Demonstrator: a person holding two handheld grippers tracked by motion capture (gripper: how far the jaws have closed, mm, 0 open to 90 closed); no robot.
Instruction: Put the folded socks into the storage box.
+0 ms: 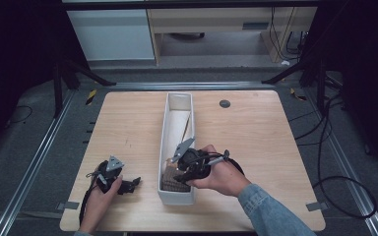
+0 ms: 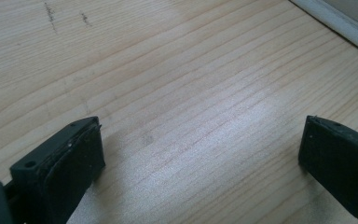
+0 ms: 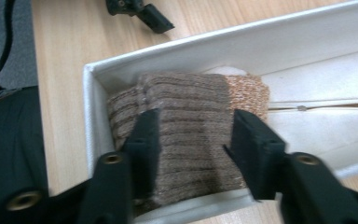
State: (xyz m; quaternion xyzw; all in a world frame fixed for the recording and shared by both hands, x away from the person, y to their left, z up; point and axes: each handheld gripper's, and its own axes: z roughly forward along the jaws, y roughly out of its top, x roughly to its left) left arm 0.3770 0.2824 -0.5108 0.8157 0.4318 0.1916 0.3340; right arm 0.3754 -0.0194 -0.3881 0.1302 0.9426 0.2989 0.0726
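Observation:
A long white box lies lengthwise on the middle of the wooden table. A folded brown knitted cloth sits at the box's near end. My right gripper reaches into that end from the right. In the right gripper view the right gripper has both jaws pressed on the sides of the brown cloth, whose far end is orange-tan, inside the box. My left gripper rests low over the table left of the box. Its jaws stand wide apart, and the left gripper holds nothing over bare wood.
White paper or lining lies in the far half of the box. A small grey disc is set in the table at the back right. Cables lie on the dark floor beside the table. The left gripper's jaw shows beyond the box.

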